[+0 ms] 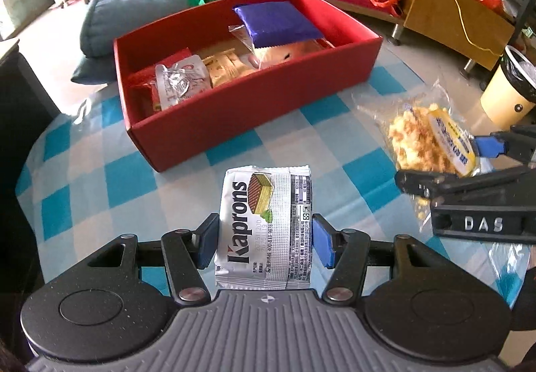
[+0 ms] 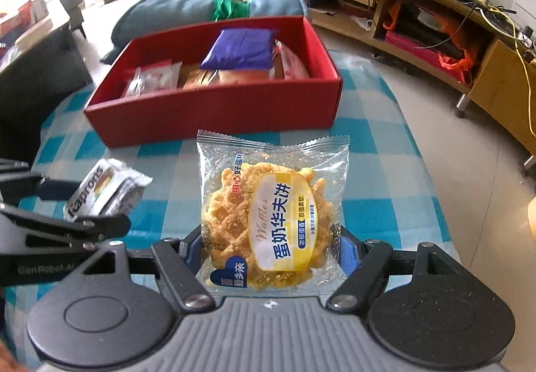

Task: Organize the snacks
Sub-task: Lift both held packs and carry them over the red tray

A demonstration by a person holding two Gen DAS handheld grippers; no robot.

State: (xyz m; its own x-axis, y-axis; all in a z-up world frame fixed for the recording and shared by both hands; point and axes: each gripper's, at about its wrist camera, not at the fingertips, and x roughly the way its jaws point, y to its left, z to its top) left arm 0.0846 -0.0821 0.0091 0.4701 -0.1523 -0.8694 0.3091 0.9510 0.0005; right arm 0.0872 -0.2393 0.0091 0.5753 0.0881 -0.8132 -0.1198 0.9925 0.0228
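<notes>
On the left, the left gripper (image 1: 264, 243) has its blue pads pinched against both sides of the Kaprons wafer pack (image 1: 264, 228), held clear of the checked tablecloth (image 1: 100, 177) just in front of the red box (image 1: 234, 114). That silver foil looks light and slick; the wafers inside should be stiff yet brittle, so a squeeze across the flat sides low on the pack, as now, suits it better than pinching a crimped end, which could slide out. Moving across to the middle, the red box sits open on the table, already carrying a purple packet (image 1: 278, 23) atop other wrapped snacks, with free room toward its near-left end. Over on the right, the right gripper (image 2: 269, 253) clamps the waffle bag (image 2: 273, 214) by its lower sides, the bag standing up between the jaws above the cloth, near the box's front wall. This clear film is soft and crinkly, and crumbs already loose inside suggest the waffle is fragile; it likely weighs very little. Gripping across the waffle itself, not the empty film margin, should keep it from swinging, and a gentle set-down would spare it from breaking.
</notes>
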